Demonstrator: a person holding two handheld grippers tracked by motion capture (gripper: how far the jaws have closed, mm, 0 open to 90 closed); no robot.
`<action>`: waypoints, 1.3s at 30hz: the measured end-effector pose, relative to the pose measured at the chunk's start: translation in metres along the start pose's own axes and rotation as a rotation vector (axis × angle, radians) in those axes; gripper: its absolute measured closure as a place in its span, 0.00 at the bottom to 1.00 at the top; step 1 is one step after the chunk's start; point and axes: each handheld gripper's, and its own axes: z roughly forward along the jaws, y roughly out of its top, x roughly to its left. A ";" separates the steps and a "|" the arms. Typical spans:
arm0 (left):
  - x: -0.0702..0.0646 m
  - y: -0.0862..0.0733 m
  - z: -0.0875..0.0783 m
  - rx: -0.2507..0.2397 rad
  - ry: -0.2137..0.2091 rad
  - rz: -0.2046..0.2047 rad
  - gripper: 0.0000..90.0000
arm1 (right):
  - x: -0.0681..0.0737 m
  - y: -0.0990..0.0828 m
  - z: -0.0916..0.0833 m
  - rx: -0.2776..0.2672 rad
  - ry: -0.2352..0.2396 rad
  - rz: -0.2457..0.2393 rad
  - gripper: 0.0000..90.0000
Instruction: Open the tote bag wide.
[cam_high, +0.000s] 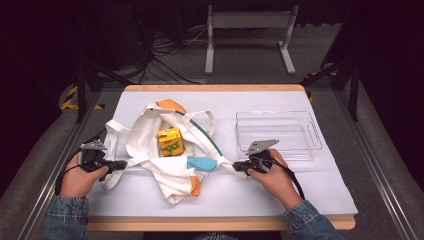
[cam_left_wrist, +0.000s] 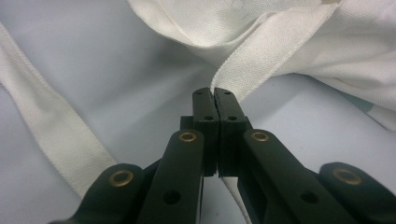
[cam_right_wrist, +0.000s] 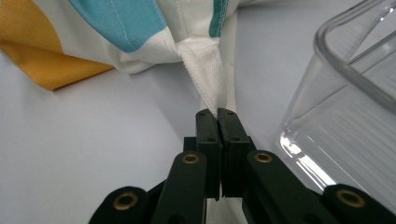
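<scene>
1. the step in hand looks like spreading a cloth bag (cam_high: 165, 165) open on the table (cam_high: 280, 200), one gripper at each side of it, so that what is inside can be got at.
2. the left gripper (cam_high: 122, 164) has its jaws pressed together on a white strap (cam_left_wrist: 261, 56) of the bag; in the left gripper view the strap runs out from between the jaw tips up to the bag's cloth.
3. the right gripper (cam_high: 236, 166) is likewise clamped on the strap (cam_right_wrist: 205, 74) at the other side, right where it is sewn into the bag's edge beside a blue patch (cam_right_wrist: 121, 21).
4. the bag lies crumpled in the middle of the table, mouth gaping upward, with a yellow box (cam_high: 170, 142) sitting inside it.
5. a clear tray (cam_high: 277, 134) stands on the table just beyond the right gripper, and looks empty.
6. next move, as i judge it: keep both grips firm and draw the straps apart, so the mouth stays wide and the box lies free.
7. after that one gripper would have to let go to fetch the box, probably for the tray; the bag may sag shut then, so it should be laid flat first.
</scene>
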 end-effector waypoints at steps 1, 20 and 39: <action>0.000 0.000 0.000 0.000 0.000 0.002 0.99 | 0.000 0.000 0.000 0.000 -0.001 -0.001 0.98; -0.016 0.009 -0.044 -0.188 -0.017 0.038 0.31 | 0.006 0.015 -0.027 -0.144 0.034 0.002 0.62; -0.022 0.037 -0.054 -0.436 0.118 0.050 0.29 | 0.012 0.056 -0.046 -0.289 0.016 -0.050 0.59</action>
